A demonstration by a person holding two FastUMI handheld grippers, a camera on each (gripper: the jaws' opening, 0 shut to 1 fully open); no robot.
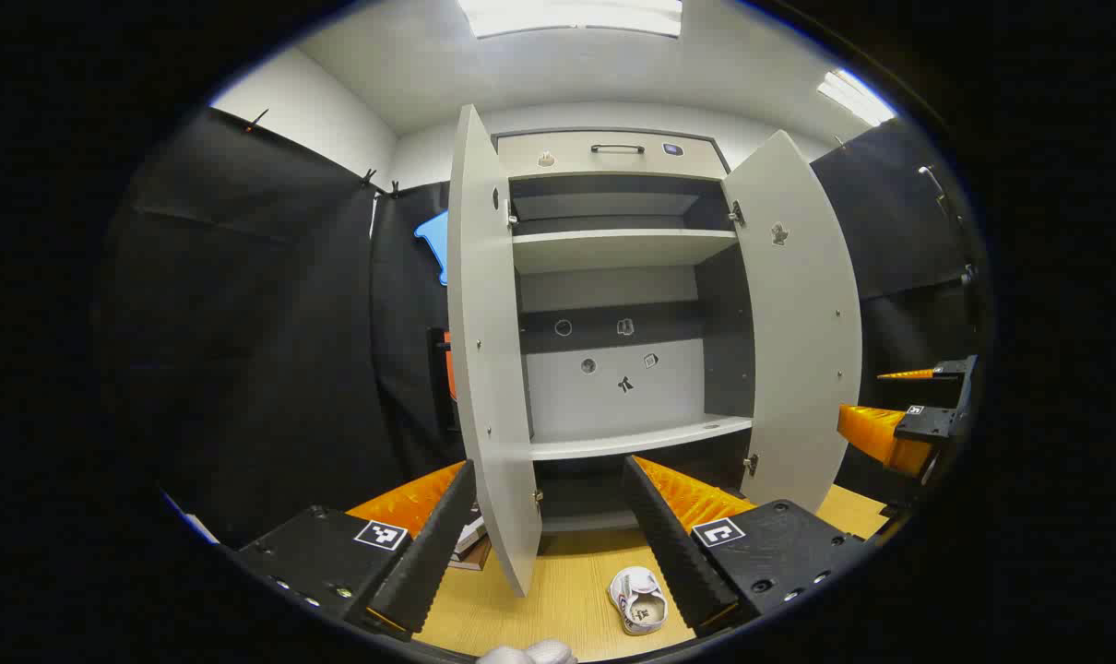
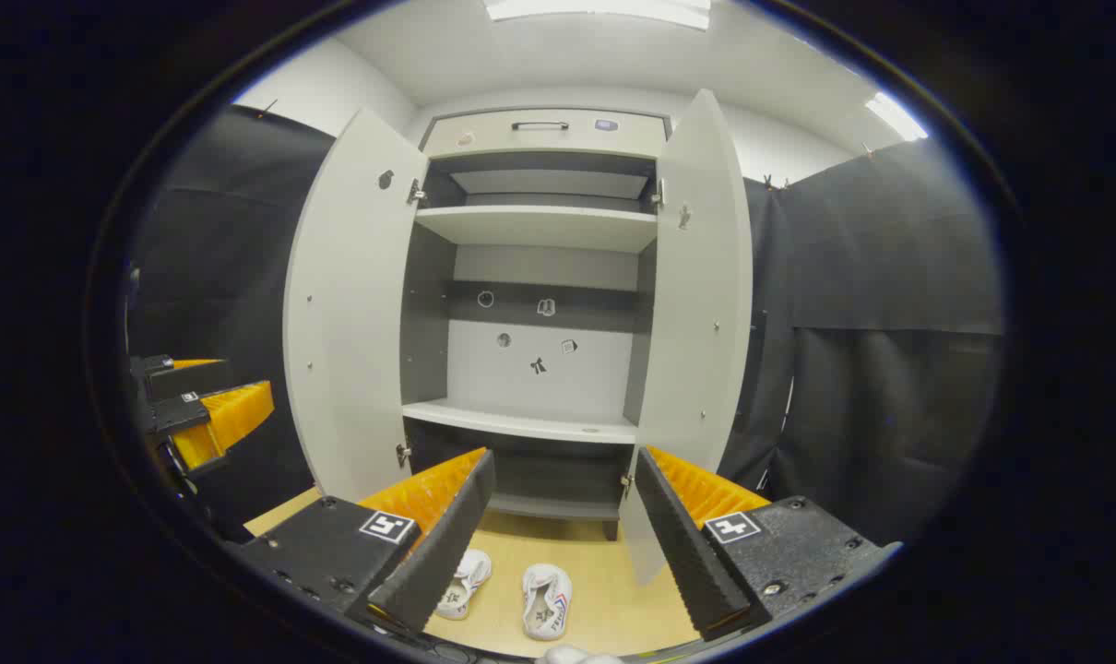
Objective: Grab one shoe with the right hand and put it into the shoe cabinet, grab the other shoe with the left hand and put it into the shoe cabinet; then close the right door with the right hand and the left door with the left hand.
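Shoes: two white ones lie on the wooden floor (image 2: 604, 590) in front of the shoe cabinet (image 2: 540, 231), both outside it. In the right gripper view, one shoe (image 2: 547, 601) lies between the fingers of the right gripper (image 2: 558, 544), below and ahead of them, untouched; the other shoe (image 2: 464, 581) sits just beside it, partly hidden behind a finger. Right gripper: jaws wide apart, holding nothing. Left gripper (image 1: 549, 544): jaws equally wide, empty; a shoe (image 1: 639, 599) lies on the floor near its right-side finger. Left door (image 2: 350, 304) and right door (image 2: 701, 304) both stand open. Shelves (image 2: 521, 422) inside carry no shoes
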